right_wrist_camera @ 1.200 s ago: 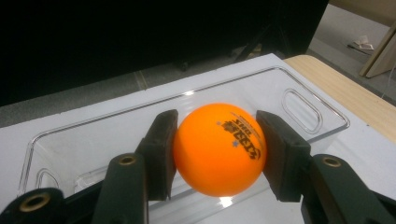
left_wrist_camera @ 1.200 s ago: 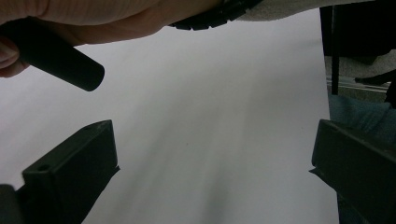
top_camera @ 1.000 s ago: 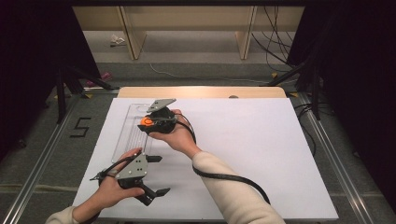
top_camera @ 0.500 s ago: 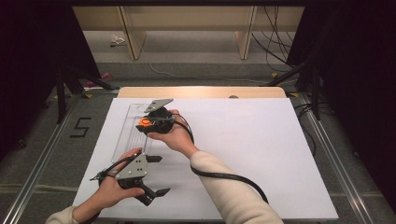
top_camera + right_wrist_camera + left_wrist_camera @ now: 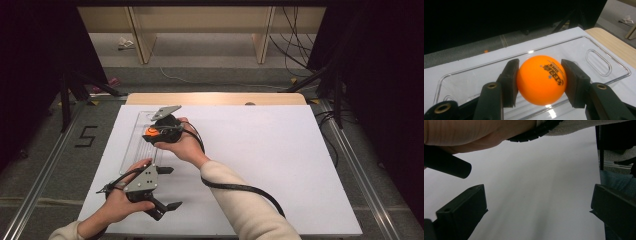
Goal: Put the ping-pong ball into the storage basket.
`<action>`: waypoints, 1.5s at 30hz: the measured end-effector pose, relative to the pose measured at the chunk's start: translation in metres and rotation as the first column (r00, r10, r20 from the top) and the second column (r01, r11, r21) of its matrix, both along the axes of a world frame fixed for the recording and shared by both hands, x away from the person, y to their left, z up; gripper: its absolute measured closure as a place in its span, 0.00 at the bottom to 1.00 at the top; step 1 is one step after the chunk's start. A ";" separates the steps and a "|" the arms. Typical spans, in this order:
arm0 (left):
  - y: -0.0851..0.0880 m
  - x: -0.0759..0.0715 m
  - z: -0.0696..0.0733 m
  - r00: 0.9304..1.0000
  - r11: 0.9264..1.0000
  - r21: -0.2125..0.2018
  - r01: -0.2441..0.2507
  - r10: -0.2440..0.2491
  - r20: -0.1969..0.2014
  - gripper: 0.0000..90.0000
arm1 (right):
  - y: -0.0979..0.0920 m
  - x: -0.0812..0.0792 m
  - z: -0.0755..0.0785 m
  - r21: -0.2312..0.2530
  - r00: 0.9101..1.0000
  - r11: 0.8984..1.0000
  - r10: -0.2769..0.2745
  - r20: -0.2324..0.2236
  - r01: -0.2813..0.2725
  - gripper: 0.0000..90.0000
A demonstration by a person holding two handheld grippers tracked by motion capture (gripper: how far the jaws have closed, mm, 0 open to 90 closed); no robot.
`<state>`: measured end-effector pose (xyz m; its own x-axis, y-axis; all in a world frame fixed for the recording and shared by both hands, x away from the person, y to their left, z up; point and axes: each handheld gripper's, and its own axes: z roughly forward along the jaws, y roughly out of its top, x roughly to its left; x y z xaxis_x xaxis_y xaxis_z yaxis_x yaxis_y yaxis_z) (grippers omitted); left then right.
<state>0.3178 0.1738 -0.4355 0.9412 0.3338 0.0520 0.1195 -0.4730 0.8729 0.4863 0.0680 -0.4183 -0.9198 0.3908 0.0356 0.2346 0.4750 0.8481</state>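
Right gripper view: the right gripper [image 5: 540, 82] has an orange ball [image 5: 541, 79] clamped between its two black pads, one pad on each flank, with the ball's printed lettering facing up toward one o'clock. Directly beneath lies a clear plastic tray [image 5: 599, 47], shallow, with a raised rim and a slot handle near its three o'clock end. The ball appears to hang just above the tray floor; whether it touches cannot be told.

In the high view, the same right gripper [image 5: 159, 131] and ball [image 5: 150, 132] sit over the far half of the tray [image 5: 131, 142], at about ten o'clock from the middle of the white table sheet [image 5: 280, 165]. The left gripper [image 5: 167, 187] rests near the sheet's front edge at seven o'clock, jaws spread wide with nothing between them; the left gripper view confirms bare sheet between them.

If the ball is to be set down in the tray, it looks best to lower it until it rests on the floor, then ease the pads apart slowly, since a round ball will likely roll; the rim should catch it.

Open room lies across the whole right half of the sheet, from twelve to five o'clock. The tray's rim, the sheet's left edge at nine o'clock and the right forearm crossing near the left gripper are the things to keep clear of.
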 end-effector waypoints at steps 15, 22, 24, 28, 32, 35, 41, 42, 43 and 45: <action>0.000 0.000 0.000 1.000 1.000 0.002 0.004 -0.004 0.000 0.00 | 0.005 0.001 -0.005 -0.014 1.000 1.000 0.016 -0.014 -0.016 0.57; 0.000 0.000 0.000 1.000 1.000 0.003 0.005 -0.005 -0.001 0.00 | 0.009 0.001 -0.007 -0.025 0.999 0.999 0.024 -0.022 -0.025 0.57; 0.000 0.000 0.000 1.000 1.000 0.003 0.006 -0.006 -0.001 0.00 | 0.010 0.001 -0.008 -0.027 0.999 0.999 0.028 -0.022 -0.028 0.57; 0.000 0.000 0.000 1.000 1.000 0.003 0.006 -0.006 -0.001 0.00 | 0.013 0.001 -0.009 -0.033 0.999 0.999 0.033 -0.026 -0.034 0.57; 0.000 0.000 0.000 1.000 1.000 0.003 0.007 -0.007 -0.002 0.00 | 0.014 0.001 -0.010 -0.032 0.999 0.999 0.035 -0.027 -0.035 0.57; 0.000 0.000 0.000 1.000 1.000 0.003 0.008 -0.008 -0.002 0.00 | 0.015 0.001 -0.011 -0.034 0.999 0.999 0.032 -0.028 -0.033 0.57; 0.000 -0.001 0.000 1.000 1.000 0.005 0.009 -0.009 -0.001 0.00 | 0.018 0.000 -0.014 -0.044 0.999 0.998 0.042 -0.031 -0.043 0.57; 0.000 -0.001 0.000 1.000 1.000 0.005 0.009 -0.009 -0.001 0.00 | 0.018 0.000 -0.014 -0.045 0.999 0.998 0.041 -0.033 -0.042 0.57; 0.000 -0.001 0.000 1.000 1.000 0.005 0.009 -0.009 -0.001 0.00 | 0.019 0.001 -0.015 -0.045 0.999 0.998 0.041 -0.031 -0.043 0.57; 0.000 -0.001 0.000 1.000 1.000 0.005 0.009 -0.009 -0.001 0.00 | 0.020 0.001 -0.015 -0.046 0.999 0.998 0.041 -0.035 -0.043 0.57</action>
<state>0.3172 0.1736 -0.4357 0.9443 0.3247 0.0526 0.1161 -0.4787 0.8703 0.4872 0.0876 -0.4337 -0.9339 0.3539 0.0498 0.2421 0.5239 0.8166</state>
